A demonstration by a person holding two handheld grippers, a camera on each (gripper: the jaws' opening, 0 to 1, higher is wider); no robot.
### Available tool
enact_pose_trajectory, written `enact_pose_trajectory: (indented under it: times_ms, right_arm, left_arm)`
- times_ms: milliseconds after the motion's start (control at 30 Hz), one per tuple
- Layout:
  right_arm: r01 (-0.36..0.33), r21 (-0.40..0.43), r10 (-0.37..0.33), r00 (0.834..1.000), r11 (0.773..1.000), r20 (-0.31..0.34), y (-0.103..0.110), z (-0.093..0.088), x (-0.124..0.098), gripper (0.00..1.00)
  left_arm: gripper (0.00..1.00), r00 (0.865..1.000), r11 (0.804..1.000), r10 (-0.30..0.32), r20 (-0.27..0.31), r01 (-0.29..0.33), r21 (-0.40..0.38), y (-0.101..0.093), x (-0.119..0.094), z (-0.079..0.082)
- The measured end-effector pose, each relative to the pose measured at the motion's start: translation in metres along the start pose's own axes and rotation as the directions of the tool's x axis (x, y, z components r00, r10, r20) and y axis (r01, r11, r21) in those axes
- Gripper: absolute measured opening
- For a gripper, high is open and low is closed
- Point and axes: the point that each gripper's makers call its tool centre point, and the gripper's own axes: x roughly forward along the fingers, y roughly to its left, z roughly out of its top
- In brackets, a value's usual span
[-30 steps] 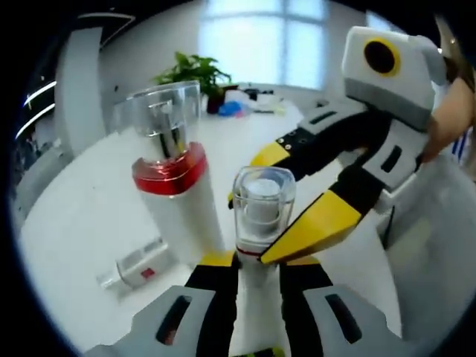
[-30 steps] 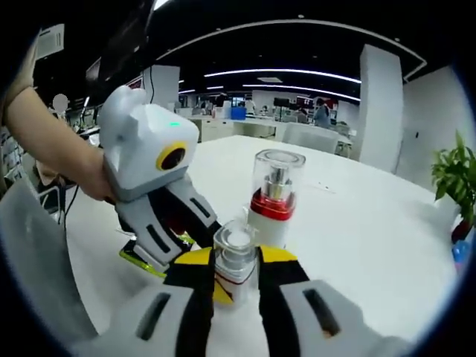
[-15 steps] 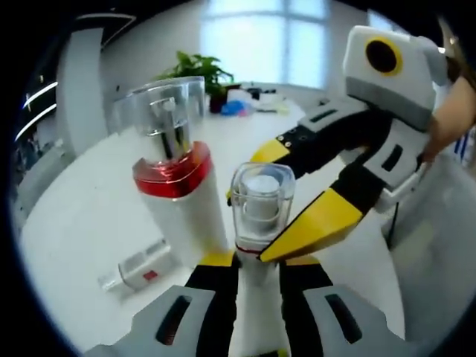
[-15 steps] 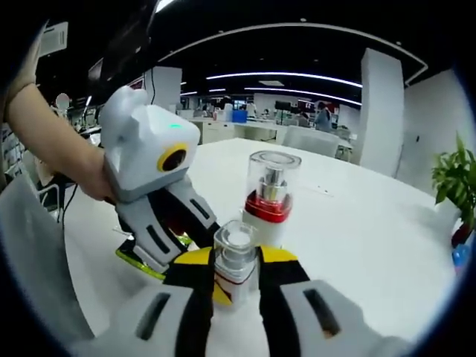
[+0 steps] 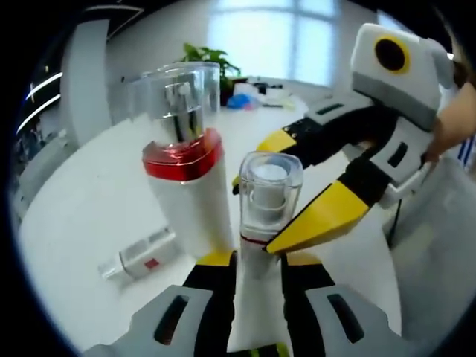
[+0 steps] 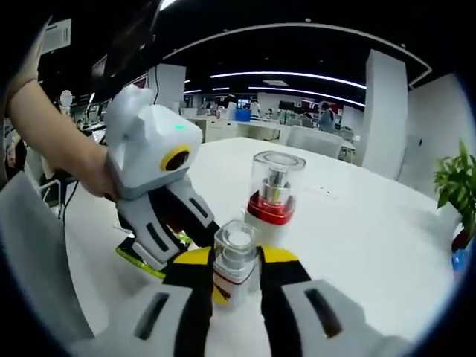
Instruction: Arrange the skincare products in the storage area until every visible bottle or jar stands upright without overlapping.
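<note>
Both grippers, left (image 5: 256, 260) and right (image 6: 236, 264), clamp small bottle (image 5: 268, 201). We set it upright, clear of tall bottle (image 5: 186, 178) at 10 o'clock.

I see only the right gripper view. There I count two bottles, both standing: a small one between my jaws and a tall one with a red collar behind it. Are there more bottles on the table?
Observer: Yes. In the left gripper view a third bottle lies on its side on the table, near the foot of the tall bottle.
Operator: Can you tell it from the others?
Observer: It is small and mostly clear, with a little red mark on its side.
Operator: Where does the left gripper hold the small bottle?
Observer: The left gripper has its jaws closed on the white lower body of the small bottle, below the clear cap.
</note>
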Motion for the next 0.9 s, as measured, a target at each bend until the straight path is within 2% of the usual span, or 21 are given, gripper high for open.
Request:
enact_pose_trajectory:
  times_ms: [133,433,600,833,900]
  right_arm:
    - [0.012,0.010,-0.012,1.000,1.000,0.004,-0.001,0.001,0.000,0.34]
    - [0.015,0.032,-0.014,1.000,0.999,-0.016,0.003,-0.002,-0.006,0.44]
    - [-0.012,0.054,0.012,1.000,0.998,-0.012,0.012,-0.001,-0.013,0.54]
    - [-0.041,0.068,0.043,0.999,0.997,-0.022,0.026,-0.005,-0.021,0.61]
    - [-0.043,0.082,0.045,0.999,0.996,-0.024,0.027,-0.005,-0.023,0.65]
  left_arm:
    - [0.23,1.000,1.000,0.001,-0.011,-0.001,-0.007,0.000,-0.003,-0.002]
    - [0.30,0.999,1.000,0.018,-0.040,-0.019,-0.014,0.003,-0.014,-0.009]
    - [0.38,0.997,0.999,0.037,-0.062,-0.039,-0.036,0.001,-0.023,-0.016]
    - [0.49,0.996,0.994,0.055,-0.074,-0.061,-0.092,-0.007,-0.040,-0.022]
    - [0.52,0.994,0.992,0.067,-0.082,-0.076,-0.104,-0.009,-0.045,-0.025]
